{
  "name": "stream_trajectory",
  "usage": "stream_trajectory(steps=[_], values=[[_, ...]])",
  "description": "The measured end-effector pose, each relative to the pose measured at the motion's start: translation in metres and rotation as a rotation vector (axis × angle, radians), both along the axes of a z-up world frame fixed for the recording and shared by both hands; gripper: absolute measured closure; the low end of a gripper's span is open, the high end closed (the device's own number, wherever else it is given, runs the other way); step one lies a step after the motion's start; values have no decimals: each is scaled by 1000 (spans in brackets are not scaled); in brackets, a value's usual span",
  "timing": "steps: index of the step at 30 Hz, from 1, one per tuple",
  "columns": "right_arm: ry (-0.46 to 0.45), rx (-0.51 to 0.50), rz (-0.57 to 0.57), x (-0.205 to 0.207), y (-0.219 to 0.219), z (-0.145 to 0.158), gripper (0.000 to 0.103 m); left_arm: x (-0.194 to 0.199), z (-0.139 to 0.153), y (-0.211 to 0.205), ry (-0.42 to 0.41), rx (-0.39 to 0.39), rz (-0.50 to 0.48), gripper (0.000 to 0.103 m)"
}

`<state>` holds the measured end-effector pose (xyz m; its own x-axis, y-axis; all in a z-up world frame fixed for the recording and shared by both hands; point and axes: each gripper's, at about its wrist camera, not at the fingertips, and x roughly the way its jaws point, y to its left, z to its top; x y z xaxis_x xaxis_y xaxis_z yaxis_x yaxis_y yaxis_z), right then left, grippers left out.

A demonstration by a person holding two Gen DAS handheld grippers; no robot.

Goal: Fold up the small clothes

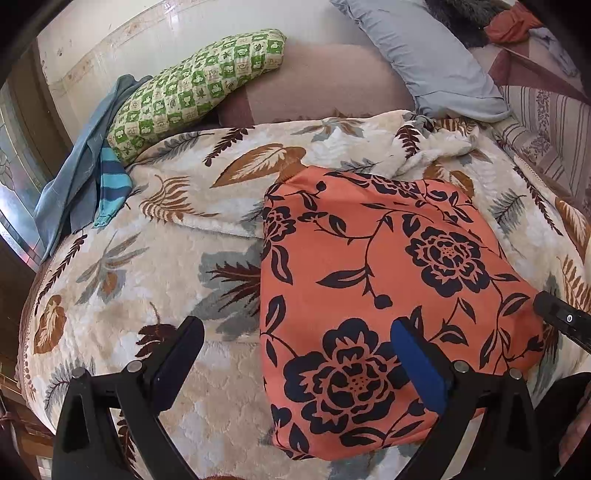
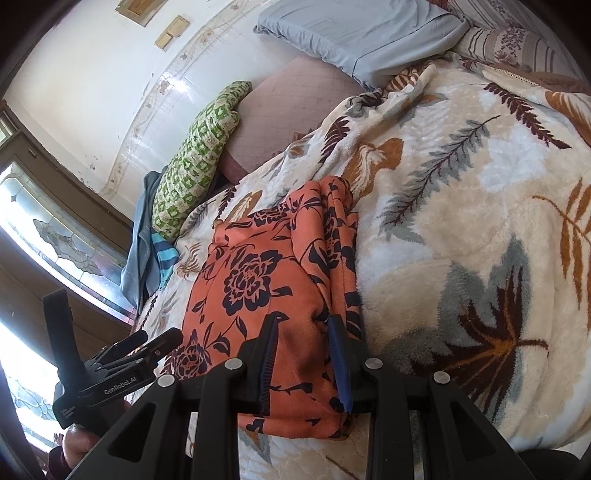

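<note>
A cream blanket (image 1: 166, 258) printed with brown and grey leaves covers the bed. At the upper left of the left wrist view a green checked pillow (image 1: 195, 88) leans by the tiled wall (image 1: 110, 33), with a grey-blue cloth (image 1: 74, 177) and a blue striped cloth (image 1: 112, 184) just beside it. A pale blue pillow (image 1: 424, 48) lies at the top, a striped sheet (image 1: 546, 122) at upper right.
</note>
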<state>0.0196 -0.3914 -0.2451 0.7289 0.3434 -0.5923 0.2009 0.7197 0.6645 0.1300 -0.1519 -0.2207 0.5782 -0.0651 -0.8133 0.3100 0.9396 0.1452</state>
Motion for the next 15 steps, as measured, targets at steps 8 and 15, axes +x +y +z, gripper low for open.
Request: stream_trajectory(steps=[8,15], values=[[1,39,-14,0,-5,-2,72,2,-2,3,8,1,11,2],[2,38,-14,0,-4,-1,71,1,0,4,5,0,13,2]])
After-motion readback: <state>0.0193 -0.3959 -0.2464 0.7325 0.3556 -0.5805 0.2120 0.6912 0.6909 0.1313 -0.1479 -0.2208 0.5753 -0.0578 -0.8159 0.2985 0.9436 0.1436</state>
